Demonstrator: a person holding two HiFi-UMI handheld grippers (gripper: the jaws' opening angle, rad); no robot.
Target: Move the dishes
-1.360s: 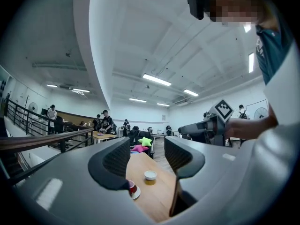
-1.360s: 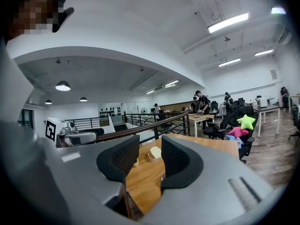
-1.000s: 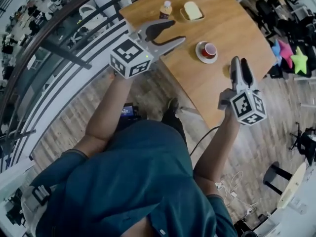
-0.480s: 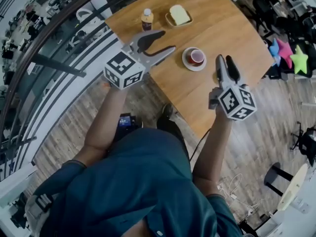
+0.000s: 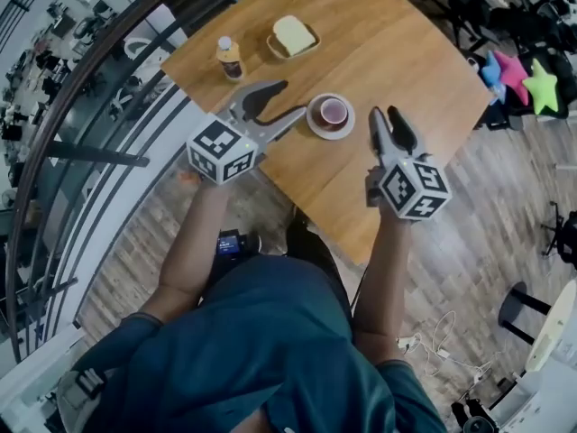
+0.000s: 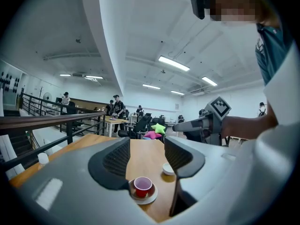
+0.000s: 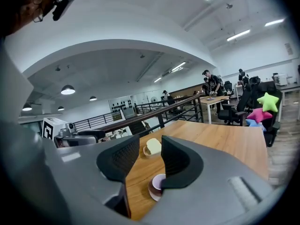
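Observation:
A red cup (image 5: pixel 334 112) stands on a white saucer (image 5: pixel 315 126) in the middle of the wooden table (image 5: pixel 406 52). My left gripper (image 5: pixel 296 97) hovers just left of the saucer, its jaws a little apart and empty. In the left gripper view the cup (image 6: pixel 143 186) and saucer (image 6: pixel 150 199) show below the left gripper (image 6: pixel 146 149). My right gripper (image 5: pixel 386 114) hangs just right of the saucer with a narrow gap and nothing in it. In the right gripper view, one jaw of the right gripper (image 7: pixel 150 146) half hides the cup (image 7: pixel 158 182). Bread on a plate (image 5: pixel 295 36) lies farther back.
A small bottle (image 5: pixel 229 57) stands near the table's far left edge. A little white bowl (image 6: pixel 168 168) sits beyond the cup. A dark railing (image 5: pixel 81 88) runs along the left. Star cushions (image 5: pixel 518 70) and office chairs stand to the right of the table.
Both grippers have come forward over the table and lower, closing in on the cup and saucer from either side. Their jaws look the same as before.

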